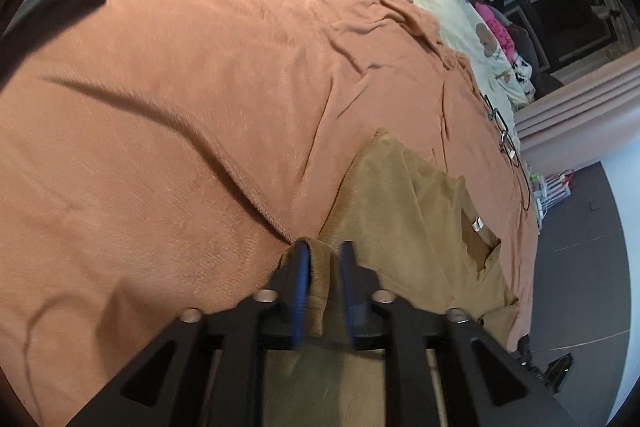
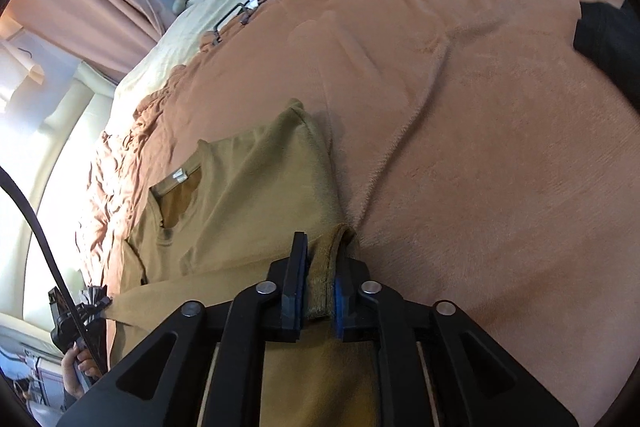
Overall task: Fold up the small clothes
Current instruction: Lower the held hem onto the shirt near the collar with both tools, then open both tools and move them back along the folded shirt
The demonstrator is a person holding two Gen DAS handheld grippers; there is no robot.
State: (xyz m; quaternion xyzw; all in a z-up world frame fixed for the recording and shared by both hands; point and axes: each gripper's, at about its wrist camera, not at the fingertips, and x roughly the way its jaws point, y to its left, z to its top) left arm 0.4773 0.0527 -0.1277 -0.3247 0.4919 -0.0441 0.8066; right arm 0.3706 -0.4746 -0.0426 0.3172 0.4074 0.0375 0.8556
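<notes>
Left tongs [image 1: 324,247] and right tongs [image 2: 324,243] each clamp the tan shirt [image 2: 248,179]

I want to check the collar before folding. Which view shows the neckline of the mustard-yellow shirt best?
The right wrist view: the neckline lies open with its white tag visible. The left wrist view shows the neckline smaller, near the edge, seen aslant.

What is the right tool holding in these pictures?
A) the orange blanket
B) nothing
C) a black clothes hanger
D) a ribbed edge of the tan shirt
D: in the right wrist view the right tool is closed on a ribbed edge of the tan shirt.
</notes>
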